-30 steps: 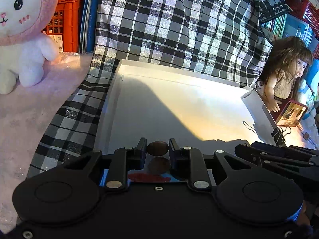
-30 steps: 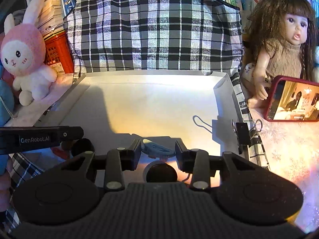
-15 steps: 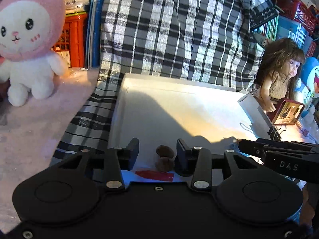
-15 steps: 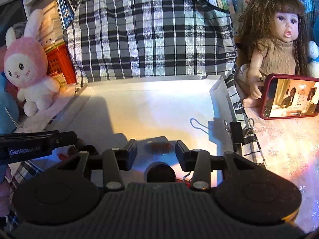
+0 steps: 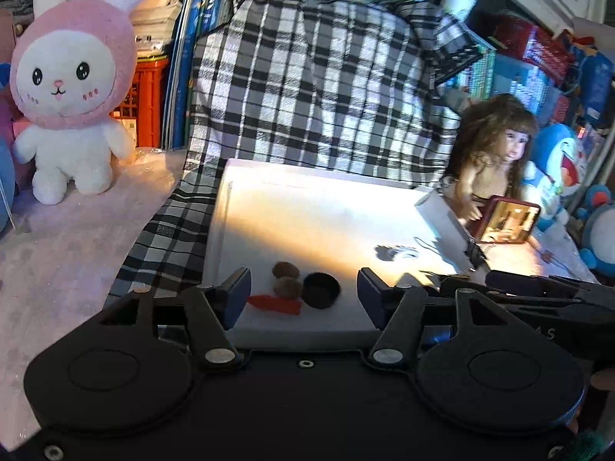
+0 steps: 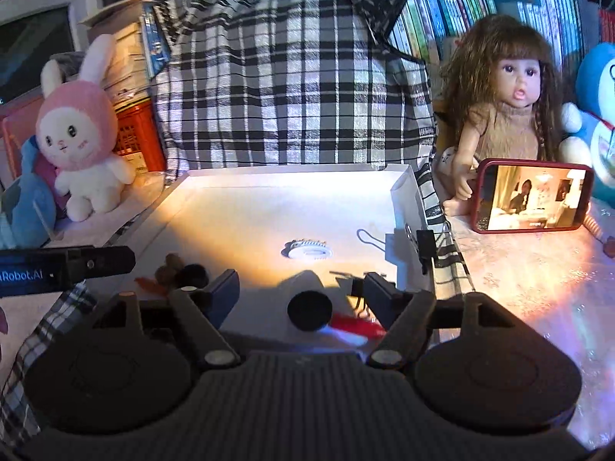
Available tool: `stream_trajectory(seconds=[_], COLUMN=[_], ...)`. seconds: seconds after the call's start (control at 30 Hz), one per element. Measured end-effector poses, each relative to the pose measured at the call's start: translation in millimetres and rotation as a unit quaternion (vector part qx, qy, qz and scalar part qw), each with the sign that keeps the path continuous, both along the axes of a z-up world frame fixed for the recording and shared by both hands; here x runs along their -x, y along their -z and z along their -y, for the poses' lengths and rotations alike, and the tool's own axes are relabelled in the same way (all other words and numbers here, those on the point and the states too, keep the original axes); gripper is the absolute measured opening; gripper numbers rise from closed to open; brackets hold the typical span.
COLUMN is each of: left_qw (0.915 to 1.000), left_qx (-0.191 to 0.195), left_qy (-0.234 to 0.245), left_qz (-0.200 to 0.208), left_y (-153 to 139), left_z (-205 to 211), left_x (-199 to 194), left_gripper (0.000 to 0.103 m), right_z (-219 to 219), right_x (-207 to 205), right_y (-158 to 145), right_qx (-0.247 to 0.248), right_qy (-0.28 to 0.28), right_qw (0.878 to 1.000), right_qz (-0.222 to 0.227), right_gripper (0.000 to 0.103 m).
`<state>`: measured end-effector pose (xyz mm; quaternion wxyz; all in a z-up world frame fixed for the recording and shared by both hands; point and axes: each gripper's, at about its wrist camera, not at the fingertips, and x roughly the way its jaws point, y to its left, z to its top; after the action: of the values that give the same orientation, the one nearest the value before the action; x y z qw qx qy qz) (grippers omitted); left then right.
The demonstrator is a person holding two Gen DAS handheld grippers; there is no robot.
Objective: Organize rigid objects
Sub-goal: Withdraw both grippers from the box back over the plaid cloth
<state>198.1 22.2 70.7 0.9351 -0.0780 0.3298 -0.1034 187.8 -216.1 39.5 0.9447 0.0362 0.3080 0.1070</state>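
Brown round nuts [image 5: 286,277] | sit grouped in white shallow tray [image 5: 384,207], sorted we judge | left gripper [image 5: 303,288], right gripper [image 6: 300,294] jaws just opening, apart, empty

The right gripper [image 6: 301,288] has just been opening, its jaws spread wide over the near edge of a white tray [image 6: 401,196] with nothing pressed between them. A black disc [image 6: 309,310] and a red piece [image 6: 355,324] lie below; a white gear [image 6: 306,249] sits mid-tray.
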Motion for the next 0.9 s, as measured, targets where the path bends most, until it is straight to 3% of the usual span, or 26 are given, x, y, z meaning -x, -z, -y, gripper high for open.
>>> stream_trajectory(seconds=[0.53, 0.9], left_qw=[0.9988, 0.9979], left_qx=[-0.014, -0.023], left_qy=[0.022, 0.036], left_qz=[0.041, 0.049], left_y=[15, 28], left_z=[15, 24], left_x=[95, 131], left_gripper=[0.066, 0.070], right_z=[2, 4], right_x=[83, 120], right_y=[7, 12], right_qx=[0.036, 0.069], right_qy=[-0.018, -0.019], right_qw=[0.998, 0.994], right_qz=[0.058, 0.083], right_gripper=[0.089, 0.093])
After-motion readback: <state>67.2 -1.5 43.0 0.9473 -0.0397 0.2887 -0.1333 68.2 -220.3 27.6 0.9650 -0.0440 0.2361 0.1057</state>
